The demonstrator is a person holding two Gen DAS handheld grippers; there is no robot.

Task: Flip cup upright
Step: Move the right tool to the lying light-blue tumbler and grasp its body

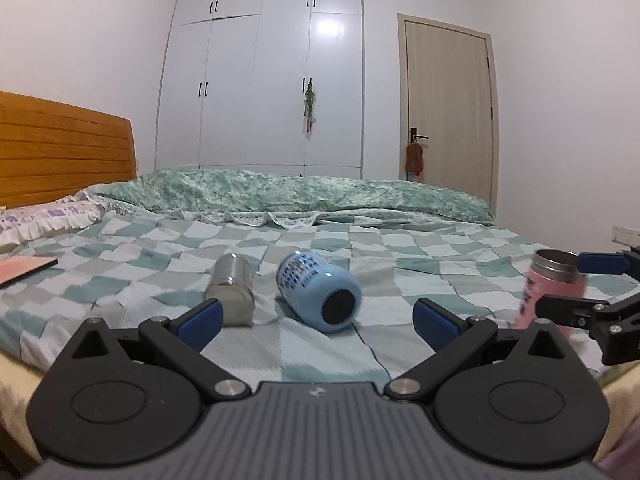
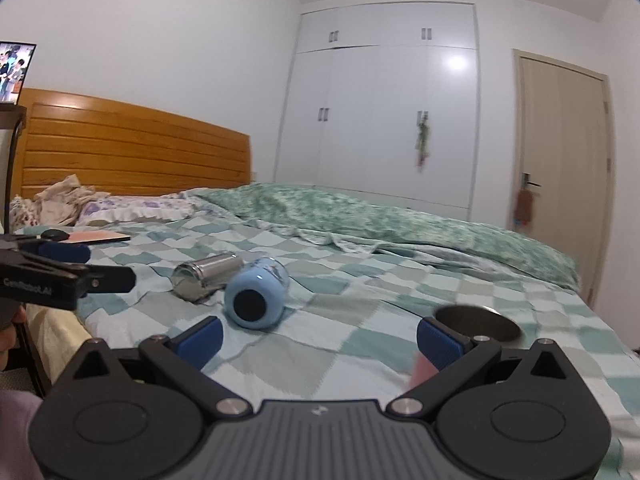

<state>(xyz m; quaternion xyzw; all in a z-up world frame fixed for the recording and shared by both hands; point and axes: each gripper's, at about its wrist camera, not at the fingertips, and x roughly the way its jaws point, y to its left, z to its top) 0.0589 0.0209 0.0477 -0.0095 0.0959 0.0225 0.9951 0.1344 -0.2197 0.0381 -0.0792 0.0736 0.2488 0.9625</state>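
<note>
A light blue cup (image 1: pixel 318 293) lies on its side on the checked bedspread, its dark base toward me; it also shows in the right wrist view (image 2: pixel 256 294). A steel cup (image 1: pixel 231 290) lies on its side just left of it (image 2: pixel 206 274). A pink cup (image 1: pixel 550 290) with a steel rim stands upright at the right, blurred. My left gripper (image 1: pixel 316 322) is open and empty, just short of the blue cup. My right gripper (image 2: pixel 318 340) is open; the pink cup's rim (image 2: pixel 478 322) is beside its right finger, outside the jaws.
A checked bedspread (image 1: pixel 160 248) covers the bed, with a green quilt (image 1: pixel 320 196) bunched along the far side. A pink book (image 1: pixel 24 270) lies at the left near the pillow (image 1: pixel 44 220). Wooden headboard, white wardrobe and door stand behind.
</note>
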